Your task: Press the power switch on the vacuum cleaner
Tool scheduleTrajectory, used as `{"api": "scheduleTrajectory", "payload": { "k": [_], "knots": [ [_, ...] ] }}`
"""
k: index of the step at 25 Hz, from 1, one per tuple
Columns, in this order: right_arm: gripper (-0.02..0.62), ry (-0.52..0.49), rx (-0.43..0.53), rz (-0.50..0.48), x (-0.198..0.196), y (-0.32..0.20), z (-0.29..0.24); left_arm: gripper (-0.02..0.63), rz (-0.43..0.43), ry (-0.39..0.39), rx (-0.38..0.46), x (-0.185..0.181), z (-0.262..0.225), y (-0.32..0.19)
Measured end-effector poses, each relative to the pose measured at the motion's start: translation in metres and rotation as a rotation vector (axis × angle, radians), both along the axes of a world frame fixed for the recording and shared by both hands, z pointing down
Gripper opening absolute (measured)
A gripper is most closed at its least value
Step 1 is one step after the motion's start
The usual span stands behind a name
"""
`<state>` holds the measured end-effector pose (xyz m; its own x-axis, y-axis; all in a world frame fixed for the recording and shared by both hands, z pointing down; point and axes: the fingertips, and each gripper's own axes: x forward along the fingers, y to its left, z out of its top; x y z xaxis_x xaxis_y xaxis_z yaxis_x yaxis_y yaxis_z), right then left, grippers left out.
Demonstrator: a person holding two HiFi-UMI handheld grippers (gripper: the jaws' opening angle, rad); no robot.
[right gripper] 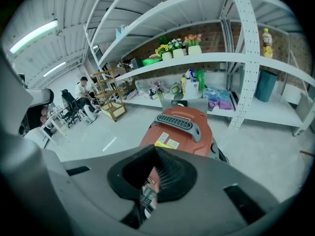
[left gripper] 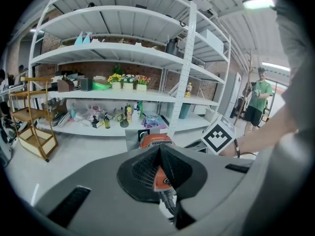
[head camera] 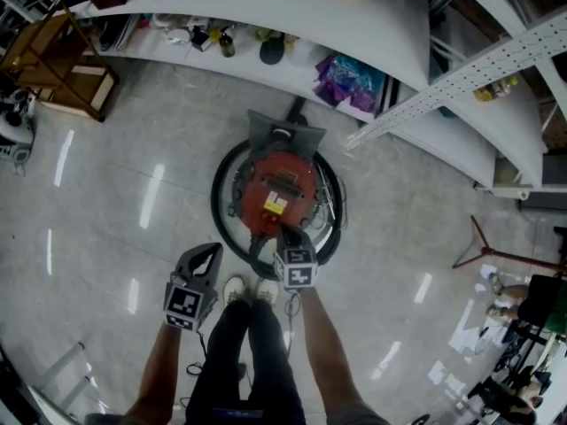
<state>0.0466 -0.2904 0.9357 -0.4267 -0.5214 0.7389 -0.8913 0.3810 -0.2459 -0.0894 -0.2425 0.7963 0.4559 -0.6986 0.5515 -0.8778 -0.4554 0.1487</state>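
I am at the reaching step. The red round vacuum cleaner (head camera: 282, 184) sits on the shiny grey floor (head camera: 133, 166) in the middle of the head view, just in front of the person's white shoes (head camera: 250, 289). The right hand-held gripper (head camera: 288, 240) is closed with nothing in it. Its tip is over the near edge of the vacuum cleaner, in the lower middle of the frame. The left hand-held gripper (head camera: 211, 255) is closed and empty too. It hangs to the lower left, away from the machine.

I cannot pick out the power switch in any view, so the press does not look done yet. I think the next move is to find the switch on the red top, then push straight down on it with the closed right tip. The push should be short and firm, so the tip does not slip off.

Only the head view shows both grippers at once, and the black hose (head camera: 221, 204) looped around the machine. The right gripper view looks past its shut jaws (right gripper: 156, 156) and shows the vacuum cleaner (right gripper: 179, 129) up close, with its grey ribbed handle (right gripper: 178, 122) and its stickers (right gripper: 166, 142). The left gripper view looks past its shut jaws (left gripper: 160, 154) and shows only a little of the red top (left gripper: 155, 140). It also shows the right gripper's marker cube (left gripper: 218, 136) and a person in a green shirt (left gripper: 258, 95) at the right.
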Motion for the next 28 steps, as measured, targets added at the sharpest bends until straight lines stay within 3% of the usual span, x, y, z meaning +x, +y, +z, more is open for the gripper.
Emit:
{"api": "scheduleTrajectory", "payload": {
  "k": [28],
  "knots": [
    [0.012, -0.099, 0.265, 0.139, 0.036, 0.033, -0.242, 0.008, 0.018, 0.009, 0.183, 0.018, -0.191, 0.011]
  ]
}}
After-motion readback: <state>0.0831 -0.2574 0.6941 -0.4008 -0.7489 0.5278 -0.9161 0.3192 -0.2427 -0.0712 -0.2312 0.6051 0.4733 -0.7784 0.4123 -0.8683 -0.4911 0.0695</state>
